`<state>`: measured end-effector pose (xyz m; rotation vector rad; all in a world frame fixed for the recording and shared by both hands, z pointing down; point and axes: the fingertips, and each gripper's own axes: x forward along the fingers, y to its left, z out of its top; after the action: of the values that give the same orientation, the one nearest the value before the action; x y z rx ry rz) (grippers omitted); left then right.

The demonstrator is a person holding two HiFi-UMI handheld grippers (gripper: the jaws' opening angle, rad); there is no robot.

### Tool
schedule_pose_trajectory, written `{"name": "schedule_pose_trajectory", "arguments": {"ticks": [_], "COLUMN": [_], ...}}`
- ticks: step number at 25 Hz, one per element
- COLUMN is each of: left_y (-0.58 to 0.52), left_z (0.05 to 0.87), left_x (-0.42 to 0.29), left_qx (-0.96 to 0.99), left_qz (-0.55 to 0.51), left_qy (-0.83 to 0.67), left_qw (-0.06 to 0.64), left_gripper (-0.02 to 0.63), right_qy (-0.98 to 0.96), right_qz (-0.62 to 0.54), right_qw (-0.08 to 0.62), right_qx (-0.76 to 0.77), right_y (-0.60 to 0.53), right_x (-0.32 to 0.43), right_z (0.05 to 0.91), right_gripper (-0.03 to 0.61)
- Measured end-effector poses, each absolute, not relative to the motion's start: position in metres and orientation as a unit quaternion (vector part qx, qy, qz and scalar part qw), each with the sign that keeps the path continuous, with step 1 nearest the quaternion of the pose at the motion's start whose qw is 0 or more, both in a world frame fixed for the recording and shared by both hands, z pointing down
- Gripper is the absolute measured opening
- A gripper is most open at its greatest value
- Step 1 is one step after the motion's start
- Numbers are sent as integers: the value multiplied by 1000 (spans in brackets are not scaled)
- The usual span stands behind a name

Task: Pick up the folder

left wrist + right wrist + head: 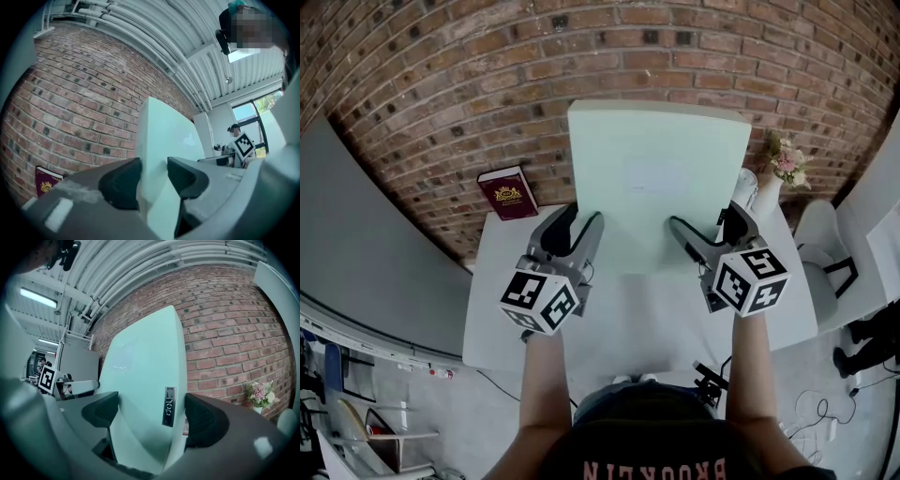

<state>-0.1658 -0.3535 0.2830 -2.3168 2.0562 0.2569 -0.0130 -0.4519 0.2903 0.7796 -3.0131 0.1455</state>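
A pale green folder point(656, 178) is held up above the white table point(628, 319), its broad face toward the head camera. My left gripper point(581, 225) is shut on the folder's lower left edge, and my right gripper point(708, 225) is shut on its lower right edge. In the left gripper view the folder point(164, 136) stands on edge between the two black pads of the left gripper point(152, 180). The right gripper view shows the folder's thick spine point(140, 380), with a small metal label, clamped in the right gripper point(150, 416).
A maroon book point(508, 192) leans against the brick wall at the table's back left corner. A vase of pink flowers point(783, 164) stands at the back right. A white chair point(825, 244) is to the right, a grey partition point(356, 244) to the left.
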Motion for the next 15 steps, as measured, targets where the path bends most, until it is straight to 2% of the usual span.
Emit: {"name": "schedule_pose_trajectory", "arguments": {"ticks": [15], "left_y": [-354], "left_z": [279], "left_x": [-168], "left_qx": [-741], "left_qz": [87], "left_qy": [666], "left_qw": [20], "left_gripper": [189], "right_qy": [-968], "right_qz": [40], "right_qw": [11], "right_qx": [247], "right_y": [-454], "right_x": [-16], "right_z": [285], "right_gripper": [445]}}
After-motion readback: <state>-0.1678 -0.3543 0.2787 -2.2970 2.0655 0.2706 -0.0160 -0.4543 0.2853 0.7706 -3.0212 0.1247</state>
